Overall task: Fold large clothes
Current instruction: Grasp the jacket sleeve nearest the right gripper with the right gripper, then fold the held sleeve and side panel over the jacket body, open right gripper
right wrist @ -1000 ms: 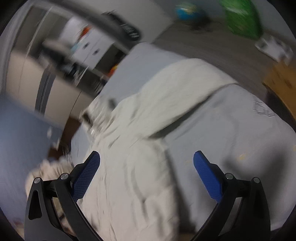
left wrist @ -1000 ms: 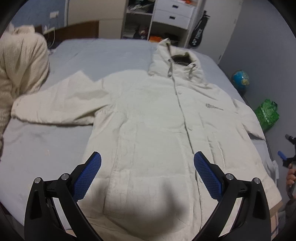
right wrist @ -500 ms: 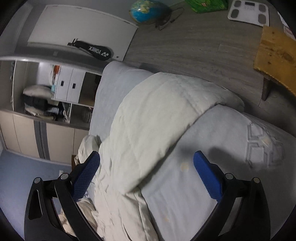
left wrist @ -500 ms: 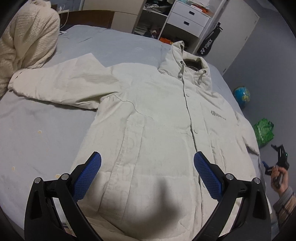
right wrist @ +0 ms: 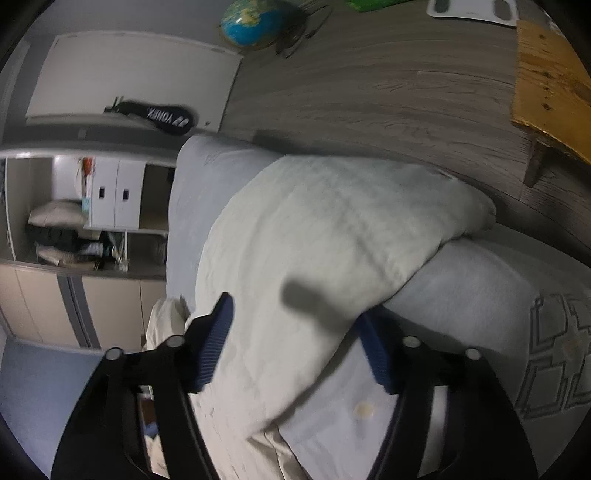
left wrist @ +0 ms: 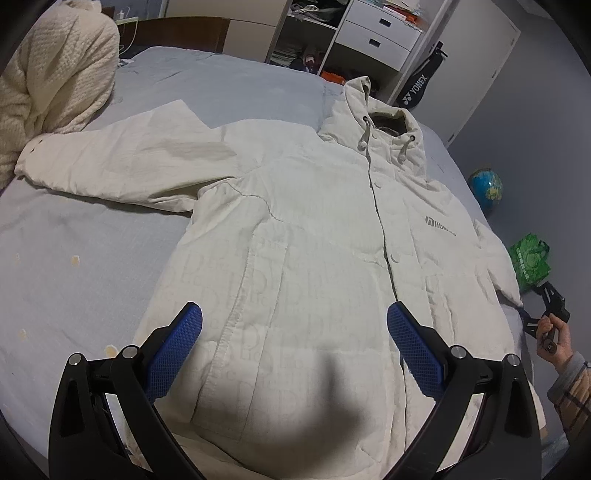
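A cream hooded coat (left wrist: 303,236) lies flat, front up, on the grey bed (left wrist: 81,251). One sleeve (left wrist: 122,162) stretches to the left; the other sleeve (right wrist: 332,229) hangs over the bed's right edge. My left gripper (left wrist: 293,332) is open and empty above the coat's lower front. My right gripper (right wrist: 295,332) is open with its blue fingers on either side of the hanging sleeve, not closed on it. It also shows at the far right of the left wrist view (left wrist: 543,306).
A knitted cream blanket (left wrist: 48,74) is heaped at the bed's left. Shelves and white drawers (left wrist: 373,33) stand behind the bed. A globe (left wrist: 485,186), a green bag (left wrist: 530,258) and a wooden board (right wrist: 550,85) are on the floor at the right.
My right gripper has moved in onto the hanging sleeve, which now lies between its fingers. My left gripper has shifted nearer the coat, still open.
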`<action>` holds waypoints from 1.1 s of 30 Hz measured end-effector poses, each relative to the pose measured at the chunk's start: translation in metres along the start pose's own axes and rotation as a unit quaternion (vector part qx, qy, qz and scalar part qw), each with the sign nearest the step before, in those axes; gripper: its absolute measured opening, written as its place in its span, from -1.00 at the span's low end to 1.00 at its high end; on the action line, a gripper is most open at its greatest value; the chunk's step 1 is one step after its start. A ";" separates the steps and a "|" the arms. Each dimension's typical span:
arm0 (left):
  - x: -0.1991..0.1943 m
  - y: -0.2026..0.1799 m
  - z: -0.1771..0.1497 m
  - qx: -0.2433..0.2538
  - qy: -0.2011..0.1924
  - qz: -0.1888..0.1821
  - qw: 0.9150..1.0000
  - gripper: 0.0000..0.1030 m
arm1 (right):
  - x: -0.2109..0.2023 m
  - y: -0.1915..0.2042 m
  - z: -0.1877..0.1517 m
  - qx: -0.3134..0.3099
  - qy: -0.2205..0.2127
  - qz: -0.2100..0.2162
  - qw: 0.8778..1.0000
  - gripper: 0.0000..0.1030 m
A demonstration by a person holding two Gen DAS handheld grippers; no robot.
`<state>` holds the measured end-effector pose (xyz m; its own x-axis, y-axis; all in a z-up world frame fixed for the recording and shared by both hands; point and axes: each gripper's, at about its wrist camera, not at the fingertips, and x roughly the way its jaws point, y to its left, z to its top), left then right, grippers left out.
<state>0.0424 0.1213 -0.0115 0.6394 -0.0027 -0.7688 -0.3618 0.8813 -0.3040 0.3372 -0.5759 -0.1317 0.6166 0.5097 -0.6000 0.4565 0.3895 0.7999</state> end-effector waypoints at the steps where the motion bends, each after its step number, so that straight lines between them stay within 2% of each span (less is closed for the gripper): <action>1: 0.001 0.000 0.000 -0.001 0.001 0.000 1.000 0.87 | 0.000 -0.001 0.001 0.006 -0.003 0.001 1.000 -0.05; 3: 0.000 0.000 0.000 0.001 0.000 0.001 1.000 0.87 | -0.002 -0.001 0.001 0.017 -0.018 0.000 1.000 -0.48; 6: -0.001 0.000 -0.001 0.002 -0.003 -0.001 1.000 0.87 | -0.007 -0.001 -0.003 0.006 -0.034 0.004 0.999 -0.68; 13: -0.003 0.003 0.000 -0.005 -0.010 -0.004 1.000 0.87 | -0.027 0.019 -0.014 -0.025 -0.054 0.026 0.998 -0.76; 17: -0.005 0.002 0.001 -0.005 -0.015 -0.006 1.000 0.87 | -0.040 0.047 -0.020 -0.066 -0.062 0.036 0.995 -0.78; 22: -0.006 0.003 0.001 -0.006 -0.018 -0.003 1.000 0.87 | -0.050 0.088 -0.032 -0.108 -0.058 0.075 0.990 -0.78; 27: -0.007 0.003 0.001 -0.006 -0.021 -0.006 1.000 0.87 | -0.050 0.124 -0.055 -0.148 -0.045 0.087 0.984 -0.78; 33: -0.008 0.004 0.001 -0.009 -0.023 -0.007 1.000 0.87 | -0.044 0.159 -0.099 -0.209 -0.027 0.089 0.974 -0.80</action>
<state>0.0364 0.1256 -0.0062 0.6746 0.0069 -0.7382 -0.3647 0.8725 -0.3251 0.3195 -0.4606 0.0210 0.6994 0.5613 -0.4425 0.0457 0.5827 0.8114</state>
